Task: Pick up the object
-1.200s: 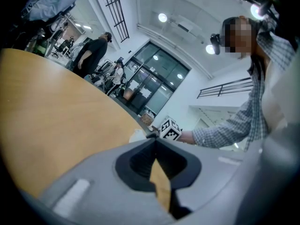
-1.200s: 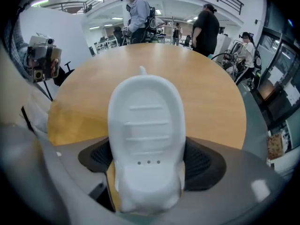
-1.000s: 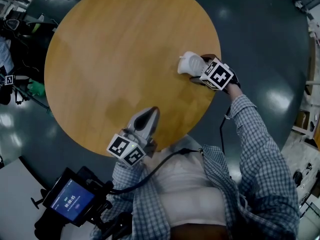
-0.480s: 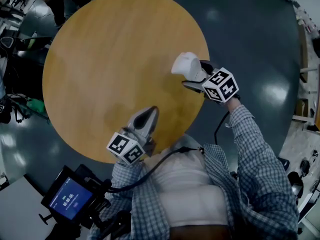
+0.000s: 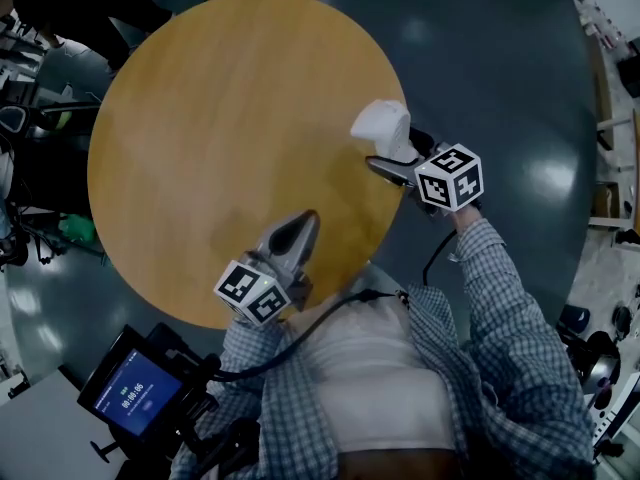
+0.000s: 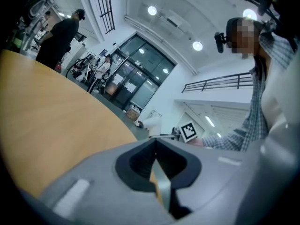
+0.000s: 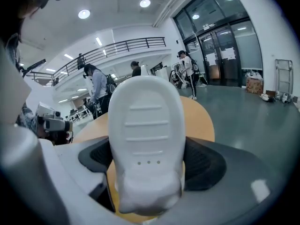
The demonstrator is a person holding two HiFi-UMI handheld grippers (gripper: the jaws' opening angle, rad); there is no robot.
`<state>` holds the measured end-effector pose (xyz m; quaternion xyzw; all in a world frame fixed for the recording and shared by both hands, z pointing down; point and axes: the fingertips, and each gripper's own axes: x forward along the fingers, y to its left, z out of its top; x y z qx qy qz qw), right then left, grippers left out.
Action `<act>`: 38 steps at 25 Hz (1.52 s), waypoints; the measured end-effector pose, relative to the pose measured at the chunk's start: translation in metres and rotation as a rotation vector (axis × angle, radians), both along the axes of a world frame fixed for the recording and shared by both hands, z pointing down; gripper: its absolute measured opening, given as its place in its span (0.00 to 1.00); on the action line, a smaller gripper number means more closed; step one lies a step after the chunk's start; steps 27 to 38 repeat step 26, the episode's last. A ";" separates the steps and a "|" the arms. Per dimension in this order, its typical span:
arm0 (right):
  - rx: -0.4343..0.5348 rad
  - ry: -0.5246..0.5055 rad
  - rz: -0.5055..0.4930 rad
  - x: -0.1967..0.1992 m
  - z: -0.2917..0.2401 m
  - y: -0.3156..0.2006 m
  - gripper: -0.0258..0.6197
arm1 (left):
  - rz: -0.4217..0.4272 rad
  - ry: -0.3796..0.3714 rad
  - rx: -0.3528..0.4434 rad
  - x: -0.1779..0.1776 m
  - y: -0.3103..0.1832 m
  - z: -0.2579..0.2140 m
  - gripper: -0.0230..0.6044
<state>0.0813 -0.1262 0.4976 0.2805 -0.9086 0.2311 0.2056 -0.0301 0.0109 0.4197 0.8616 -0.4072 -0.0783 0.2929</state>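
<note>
The round wooden table (image 5: 220, 118) fills the far left of the head view. The person's right arm, in a checked sleeve (image 5: 500, 298), is stretched to the table's right edge. There the right gripper (image 5: 395, 158) has its jaws closed on the white object (image 5: 382, 126). The left gripper (image 5: 290, 236) hangs over the near edge, jaws pressed together on nothing. Only the right gripper view shows the object's face: smooth, rounded, with a few shallow ribs and three small dots.
</note>
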 end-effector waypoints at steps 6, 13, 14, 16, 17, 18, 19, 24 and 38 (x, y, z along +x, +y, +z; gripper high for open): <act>-0.010 -0.033 0.061 0.001 0.002 0.000 0.74 | 0.009 -0.018 -0.009 0.000 0.000 0.000 0.03; -0.012 -0.037 0.071 0.003 0.004 -0.003 0.74 | 0.015 -0.018 -0.005 0.001 0.001 0.001 0.03; -0.016 -0.040 0.071 0.002 0.004 -0.003 0.74 | 0.014 -0.021 -0.009 0.001 0.001 0.000 0.03; -0.026 -0.053 0.073 0.002 0.003 -0.002 0.74 | 0.014 -0.019 -0.008 0.001 0.000 0.000 0.03; -0.027 -0.055 0.072 0.002 0.003 -0.002 0.74 | 0.014 -0.015 -0.004 0.001 0.000 0.000 0.03; -0.027 -0.055 0.069 0.002 0.003 -0.002 0.74 | 0.012 -0.012 -0.003 0.001 -0.001 -0.001 0.03; -0.027 -0.054 0.065 0.001 0.003 -0.001 0.74 | 0.009 -0.011 -0.003 0.000 -0.001 -0.001 0.03; -0.025 -0.050 0.050 -0.002 0.003 0.001 0.74 | 0.006 -0.021 -0.012 0.000 -0.002 -0.003 0.03; -0.025 -0.051 0.050 -0.002 0.003 0.001 0.74 | 0.005 -0.022 -0.012 0.000 -0.002 -0.004 0.03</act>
